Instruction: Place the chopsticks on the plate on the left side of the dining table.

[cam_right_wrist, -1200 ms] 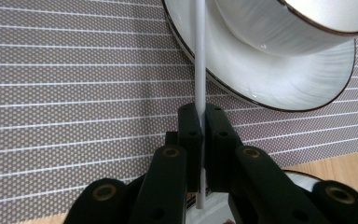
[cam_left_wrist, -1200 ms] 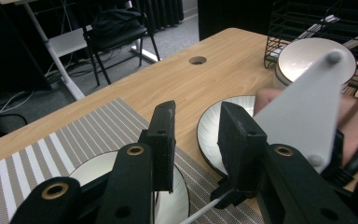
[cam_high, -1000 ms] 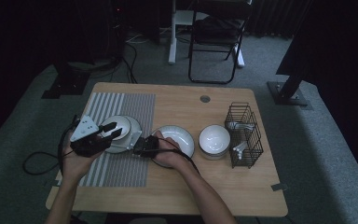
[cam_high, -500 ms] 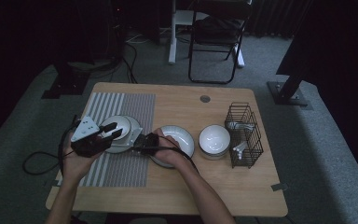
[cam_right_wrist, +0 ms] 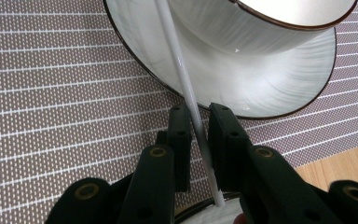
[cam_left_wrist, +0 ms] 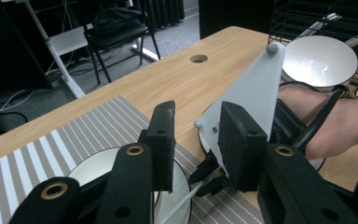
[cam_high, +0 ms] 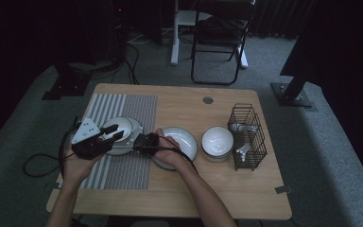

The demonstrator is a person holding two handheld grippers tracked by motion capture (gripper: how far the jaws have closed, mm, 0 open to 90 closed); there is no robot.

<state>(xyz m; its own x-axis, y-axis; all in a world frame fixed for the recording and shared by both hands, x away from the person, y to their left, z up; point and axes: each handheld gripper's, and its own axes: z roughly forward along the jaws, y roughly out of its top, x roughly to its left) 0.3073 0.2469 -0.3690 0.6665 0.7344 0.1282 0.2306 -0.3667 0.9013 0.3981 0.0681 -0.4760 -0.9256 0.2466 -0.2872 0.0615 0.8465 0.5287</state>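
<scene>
Left gripper (cam_high: 108, 132): you are holding it over the striped mat (cam_high: 123, 170) near the counter's (cam_high: 184, 194) left edge; its jaws are standing spread with nothing between them, above the bowl (cam_high: 118, 126).
Right gripper (cam_right_wrist: 198, 128): you are reaching it leftward from the middle of the counter; its jaws have just been opening, and the white stick (cam_right_wrist: 179, 65) is lying between them with a slim gap at each side, so they are not pinching it.
White stick: it is slanting from between those jaws up over the plate (cam_right_wrist: 279, 70) under the bowl, at the mat's right edge.
Bowl and plate: they are sitting stacked on the mat, toward the left edge.
Second plate (cam_high: 186, 142): it is lying at the counter's middle, under your right hand.
Second bowl (cam_high: 217, 141): it is standing beside the wire rack (cam_high: 248, 135), toward the right edge.
</scene>
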